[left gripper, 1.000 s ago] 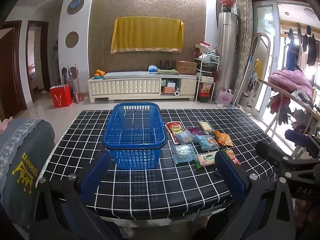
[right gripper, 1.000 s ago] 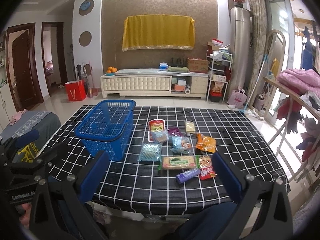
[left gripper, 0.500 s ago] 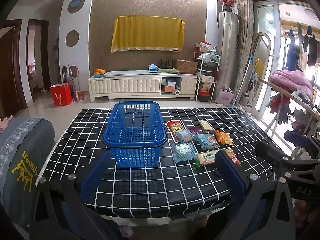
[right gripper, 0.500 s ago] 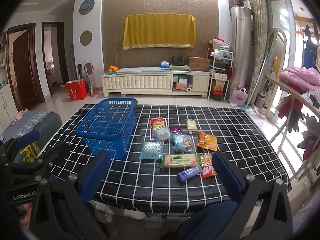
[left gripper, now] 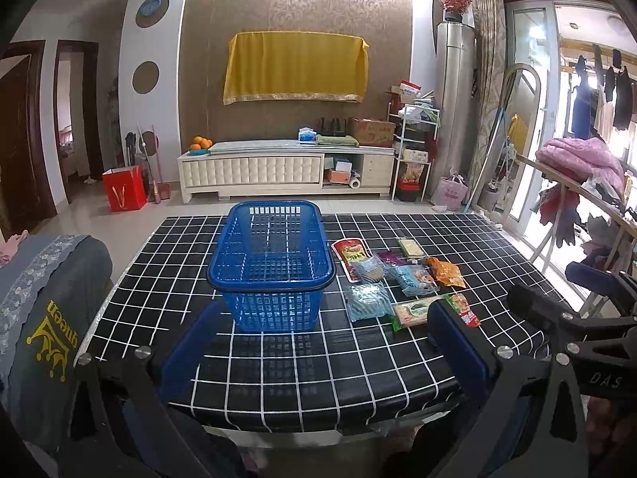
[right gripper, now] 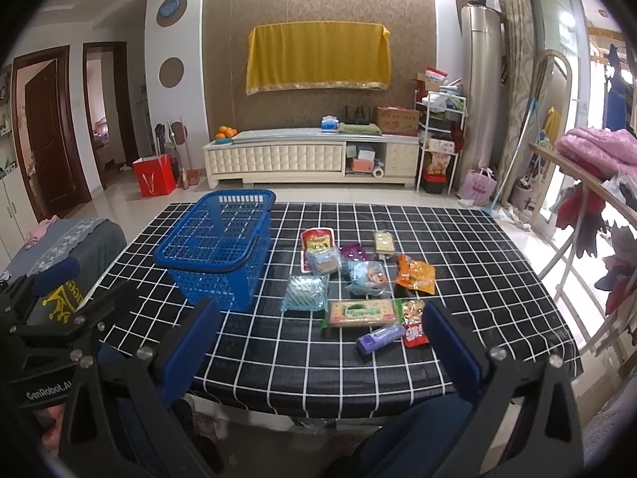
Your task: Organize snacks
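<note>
your left gripper [left gripper: 322, 342] hangs at the near edge of the tabletop with its blue fingers [left gripper: 191, 346] spread wide and nothing between them. your right gripper [right gripper: 318, 342] is the same: blue pads [right gripper: 450, 342] wide apart, empty, held off the near edge. in the left wrist view the right gripper's black frame shows at the right side.

the table [right gripper: 477, 247] wears a black cloth with a white grid. the blue basket [left gripper: 272, 275] stands upright on the left half of the tabletop, straight ahead of your left gripper, and it looks empty through the mesh.

the snacks lie in a loose cluster just right of the basket, toward the middle of the tabletop. nearest the near edge are the purple packet [right gripper: 380, 338] and the red packet [right gripper: 414, 328], touching or nearly so. just behind them lies the green-labelled biscuit pack [right gripper: 360, 312], flat and lengthwise. the clear bluish bag [right gripper: 304, 298] sits left of it, closest to the basket. further back are the light blue pouch [right gripper: 366, 277], the orange packet [right gripper: 416, 277], a small dark purple packet [right gripper: 352, 251], and the red tray pack [right gripper: 316, 245] with a clear wrapped snack [right gripper: 324, 263] overlapping its near end. the pale yellow packet [right gripper: 383, 242] lies furthest toward the far edge.

beyond the table's left edge sits a grey cushion [left gripper: 43, 306] with a yellow crown print.
</note>
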The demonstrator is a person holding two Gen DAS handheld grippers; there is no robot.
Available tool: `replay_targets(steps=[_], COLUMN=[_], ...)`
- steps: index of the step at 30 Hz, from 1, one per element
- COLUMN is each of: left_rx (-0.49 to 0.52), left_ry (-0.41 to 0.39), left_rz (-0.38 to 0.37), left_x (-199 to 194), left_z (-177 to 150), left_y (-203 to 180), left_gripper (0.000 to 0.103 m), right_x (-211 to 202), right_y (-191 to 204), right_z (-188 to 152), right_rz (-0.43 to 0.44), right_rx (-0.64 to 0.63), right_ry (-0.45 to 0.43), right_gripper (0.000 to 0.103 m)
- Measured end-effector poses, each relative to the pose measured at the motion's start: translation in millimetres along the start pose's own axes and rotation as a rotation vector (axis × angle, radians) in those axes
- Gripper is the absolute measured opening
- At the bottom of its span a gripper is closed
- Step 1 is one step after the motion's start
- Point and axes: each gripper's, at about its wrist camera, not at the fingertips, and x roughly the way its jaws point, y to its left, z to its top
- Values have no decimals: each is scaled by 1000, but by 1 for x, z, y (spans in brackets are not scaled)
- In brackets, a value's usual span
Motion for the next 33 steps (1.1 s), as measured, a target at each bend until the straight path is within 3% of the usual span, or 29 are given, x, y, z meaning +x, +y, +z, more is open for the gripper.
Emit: replay_targets(steps=[14, 20, 26, 33], left_rx=[7, -9, 5, 3], left_ry=[11, 26, 41, 113], left_rz=[-3, -48, -64, -58], left_x=[2, 14, 35, 86], left_z=[8, 23, 43, 64], left_y=[-10, -24, -46, -63], left_gripper=[103, 103, 103, 103], right_x=[0, 8, 23, 58], right_y=[-10, -24, -49, -81], right_z=[5, 18, 34, 54], right_rz=[7, -12, -41, -8], right_rx=[10, 3, 19, 59], right_ry=[12, 27, 41, 105], right_gripper=[103, 103, 103, 103])
